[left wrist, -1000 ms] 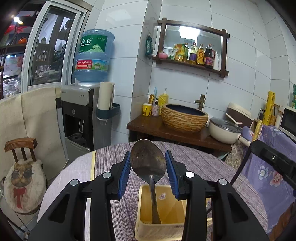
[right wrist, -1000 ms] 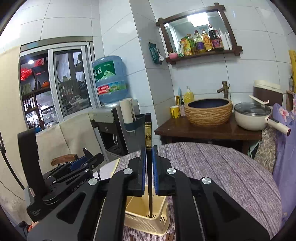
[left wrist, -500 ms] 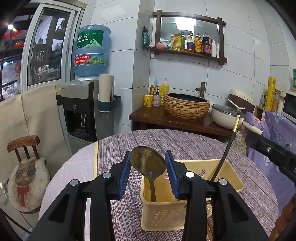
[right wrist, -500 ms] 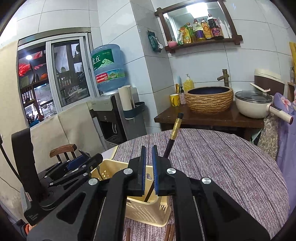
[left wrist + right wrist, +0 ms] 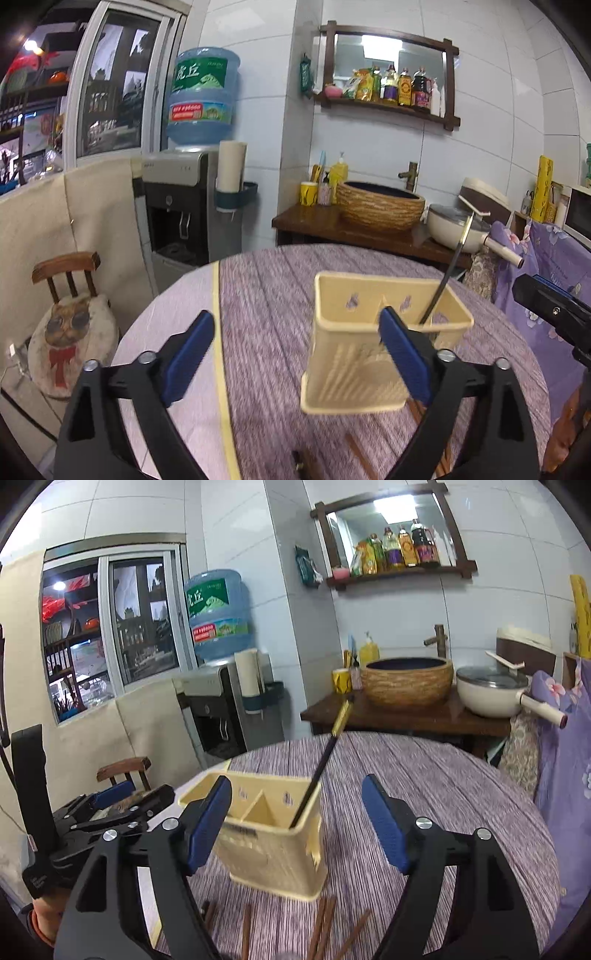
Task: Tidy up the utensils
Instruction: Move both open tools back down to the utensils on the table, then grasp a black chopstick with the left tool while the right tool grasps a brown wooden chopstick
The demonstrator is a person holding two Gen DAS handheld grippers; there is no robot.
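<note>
A pale yellow utensil caddy point(image 5: 354, 354) point(image 5: 273, 853) stands on the round table. A black chopstick with a gold end point(image 5: 448, 273) point(image 5: 327, 760) leans inside its right compartment, free of any grip. No spoon shows; the caddy's inside is hidden. My left gripper point(image 5: 295, 354) is opening wide, nothing between its blue pads, the caddy just beyond its right finger. My right gripper point(image 5: 297, 825) is also opening with nothing between its pads, the caddy behind its left finger. Each shows in the other's view: left gripper point(image 5: 136, 797), right gripper point(image 5: 543, 299).
Several brown chopsticks point(image 5: 321, 923) point(image 5: 362, 454) lie on the purple striped tablecloth point(image 5: 424, 775) in front of the caddy. A small chair with a cat cushion point(image 5: 70, 332) stands left of the table. Behind are a water dispenser point(image 5: 184, 206), a wooden counter with basin point(image 5: 380, 206) and a pot point(image 5: 454, 225).
Both grippers have opened. The spoon left the left jaws and is out of sight; the black chopstick left the right jaws and now leans in the caddy. Both grippers sank and drew back.
</note>
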